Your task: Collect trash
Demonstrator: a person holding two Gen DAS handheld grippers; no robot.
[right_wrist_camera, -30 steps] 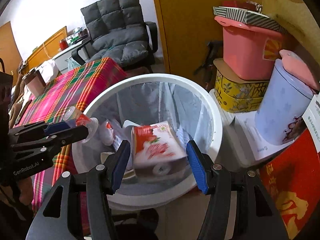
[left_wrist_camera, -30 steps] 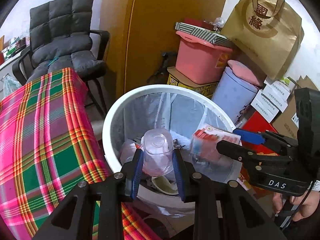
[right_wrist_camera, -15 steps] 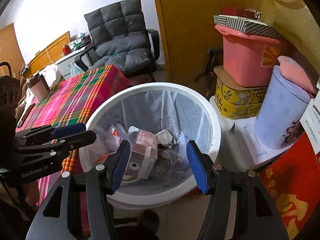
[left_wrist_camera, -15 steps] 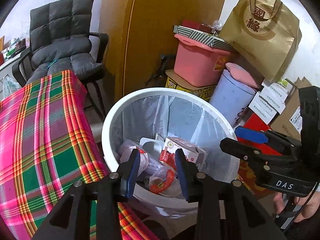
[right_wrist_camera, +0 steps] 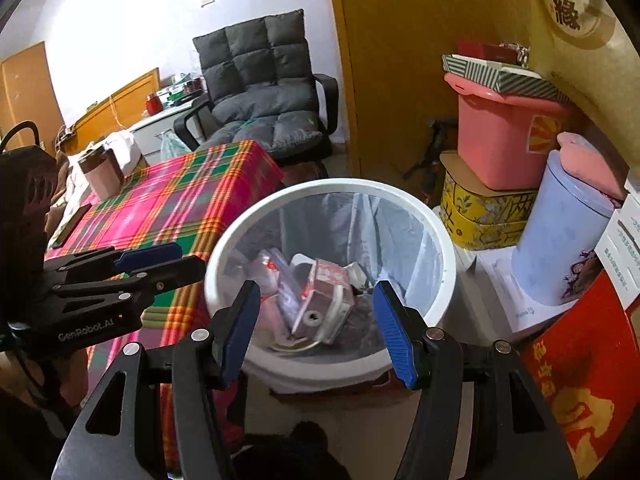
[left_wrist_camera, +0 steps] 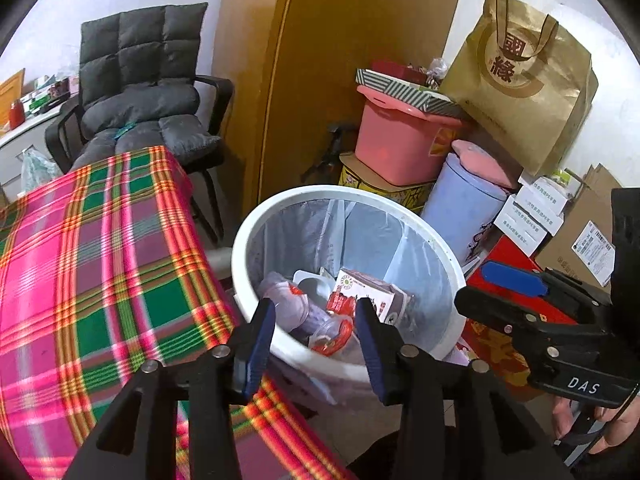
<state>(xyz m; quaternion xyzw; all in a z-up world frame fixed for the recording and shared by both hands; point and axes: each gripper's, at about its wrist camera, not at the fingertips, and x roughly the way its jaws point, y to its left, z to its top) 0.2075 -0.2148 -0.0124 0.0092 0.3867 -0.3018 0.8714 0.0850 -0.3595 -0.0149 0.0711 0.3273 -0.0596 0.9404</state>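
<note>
The dropping step looked done — the red and white carton and the clear plastic cup lay inside the white bin, on top of the other trash. Both tools hung just above the near rim, pointing down into it, the left gripper and the right gripper each spread wide and holding nothing. Next, I think, they needed to swing over to the plaid table — to hunt for more trash.
</note>
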